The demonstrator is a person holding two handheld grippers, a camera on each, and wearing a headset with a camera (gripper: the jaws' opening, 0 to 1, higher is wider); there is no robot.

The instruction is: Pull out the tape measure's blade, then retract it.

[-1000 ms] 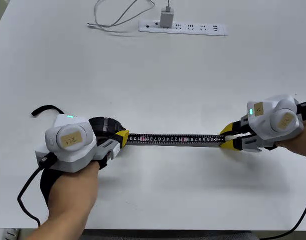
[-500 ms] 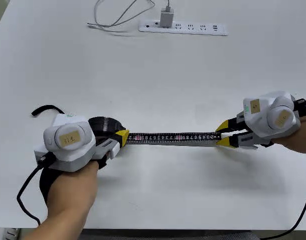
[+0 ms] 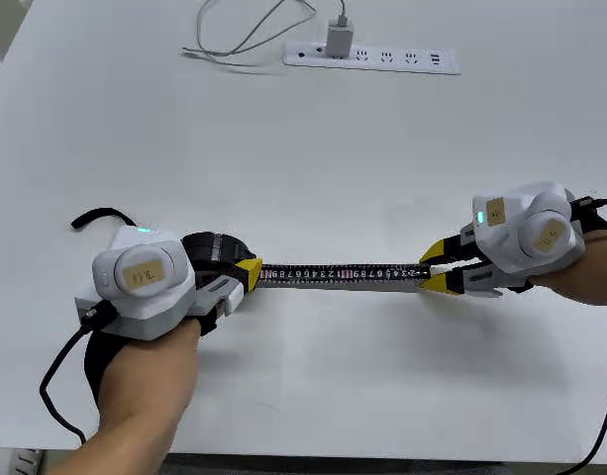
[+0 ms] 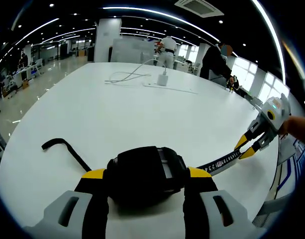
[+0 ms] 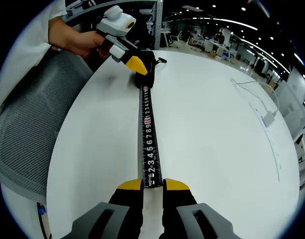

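Seems to be the turn from pulling out to retracting: tape measure case (image 3: 212,249) clamped between the left gripper (image 3: 239,277) jaws on the counter (image 3: 313,148), blade (image 3: 338,272) stretched flat along it to the right gripper (image 3: 434,267), jaws there drawn in to a narrow gap and pinching the blade's tip. Next, most likely: pin the case down and walk the tip slowly toward it under tension. Calls for no early release, or risks a snap-back.
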